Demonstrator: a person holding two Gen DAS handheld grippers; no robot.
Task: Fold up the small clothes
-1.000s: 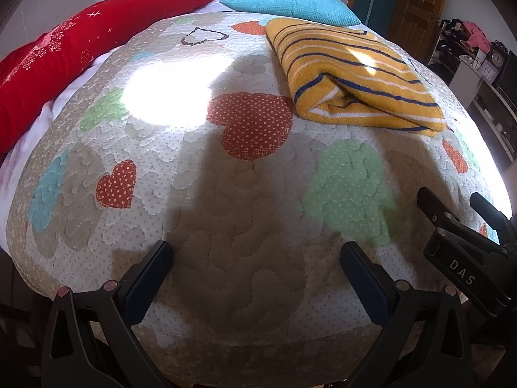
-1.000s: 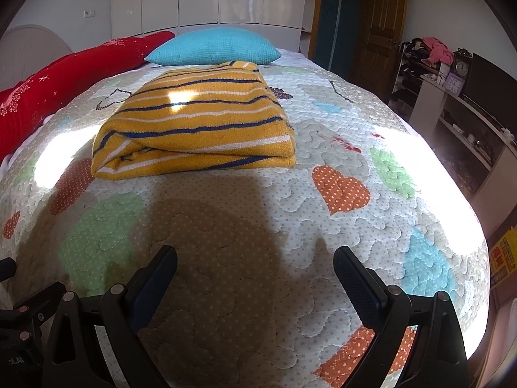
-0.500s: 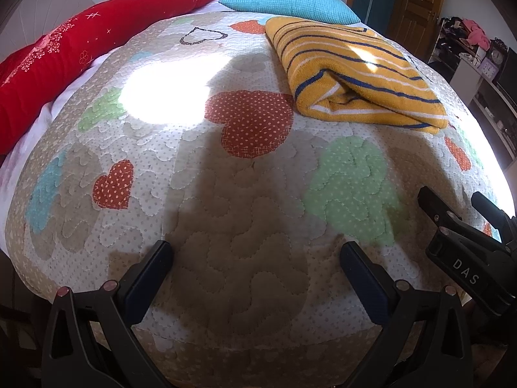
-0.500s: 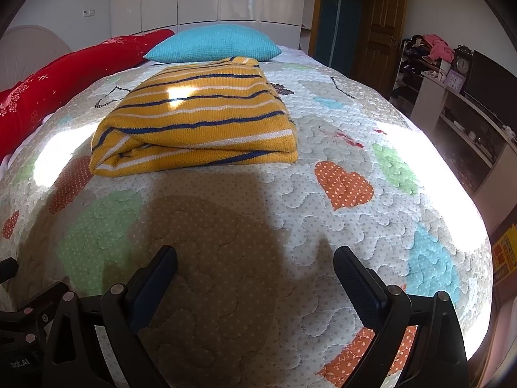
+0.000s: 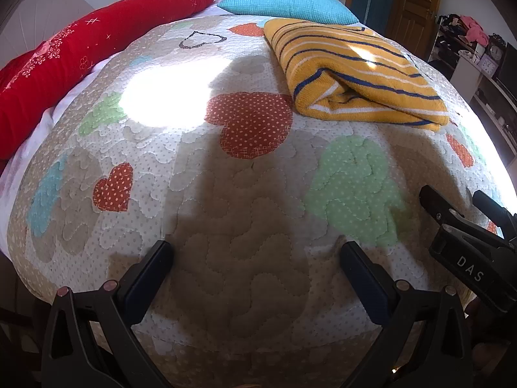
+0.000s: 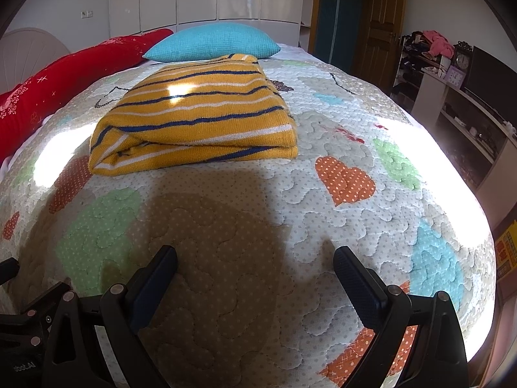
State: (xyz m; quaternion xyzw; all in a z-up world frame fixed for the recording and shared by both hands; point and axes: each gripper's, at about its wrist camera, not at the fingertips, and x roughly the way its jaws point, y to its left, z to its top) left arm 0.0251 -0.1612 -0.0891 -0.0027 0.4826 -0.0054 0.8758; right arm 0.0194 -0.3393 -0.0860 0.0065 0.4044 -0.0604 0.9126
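A yellow knit garment with navy and white stripes [image 5: 358,74] lies folded on the quilted bedspread [image 5: 245,213], far right in the left wrist view. In the right wrist view the garment [image 6: 197,123] sits ahead and a little left. My left gripper [image 5: 257,258] is open and empty, low over the near part of the bed. My right gripper [image 6: 255,265] is open and empty, well short of the garment; it also shows at the right edge of the left wrist view [image 5: 465,216].
A long red pillow [image 5: 77,61] lies along the left side of the bed and a turquoise cushion [image 6: 210,43] at its head. A shelf unit with a clock and clutter [image 6: 458,74] stands to the right. A wooden door [image 6: 381,29] is behind.
Both grippers have tilted slightly, so the garment sits a little lower in both views. Both stay open and empty. The garment has not moved.
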